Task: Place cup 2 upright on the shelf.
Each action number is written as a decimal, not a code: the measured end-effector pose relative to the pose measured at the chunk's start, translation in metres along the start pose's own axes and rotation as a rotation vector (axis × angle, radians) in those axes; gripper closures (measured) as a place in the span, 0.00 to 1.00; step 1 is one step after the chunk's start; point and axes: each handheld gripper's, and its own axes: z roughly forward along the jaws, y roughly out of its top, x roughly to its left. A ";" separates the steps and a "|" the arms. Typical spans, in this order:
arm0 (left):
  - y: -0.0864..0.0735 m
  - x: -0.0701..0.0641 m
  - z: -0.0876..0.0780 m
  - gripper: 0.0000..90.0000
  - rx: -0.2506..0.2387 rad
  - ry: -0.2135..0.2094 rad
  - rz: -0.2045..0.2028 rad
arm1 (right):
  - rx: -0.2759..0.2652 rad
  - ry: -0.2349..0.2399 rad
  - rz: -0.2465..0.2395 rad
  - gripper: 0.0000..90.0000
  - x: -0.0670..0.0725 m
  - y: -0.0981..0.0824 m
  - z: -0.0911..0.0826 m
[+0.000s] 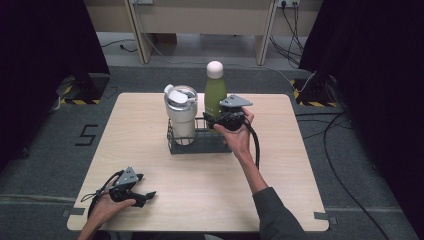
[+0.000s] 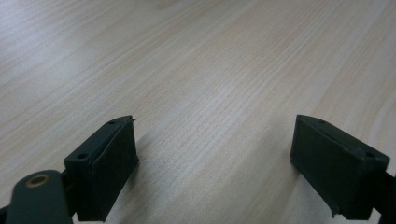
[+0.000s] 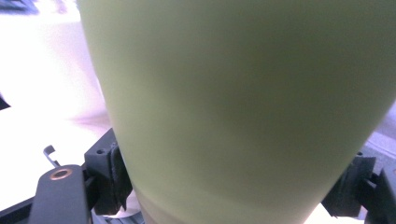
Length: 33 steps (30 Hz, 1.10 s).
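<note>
- A green bottle (image 1: pixel 215 95) with a pale rounded cap stood upright in a black wire rack (image 1: pixel 197 143) near the middle of the wooden table (image 1: pixel 200 185).
- A white lidded tumbler (image 1: pixel 181 114) stood in the same rack, just beside the bottle on its left.
- The right gripper (image 1: pixel 212 120) pinched the bottle's lower body, one jaw pressed to each side.
- The left gripper (image 1: pixel 145 189) rested at the table's near left corner, jaws spread wide over bare wood.
</note>
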 end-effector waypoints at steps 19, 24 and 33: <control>0.000 0.000 0.000 0.15 -0.002 0.001 -0.001 | 0.023 -0.003 0.037 0.23 -0.004 -0.024 0.018; 0.000 0.000 0.000 0.15 -0.001 0.000 0.000 | 0.033 -0.005 0.041 0.23 -0.003 -0.028 0.023; 0.000 0.000 0.000 0.15 -0.001 0.000 0.000 | 0.037 -0.001 0.056 0.23 -0.004 -0.037 0.027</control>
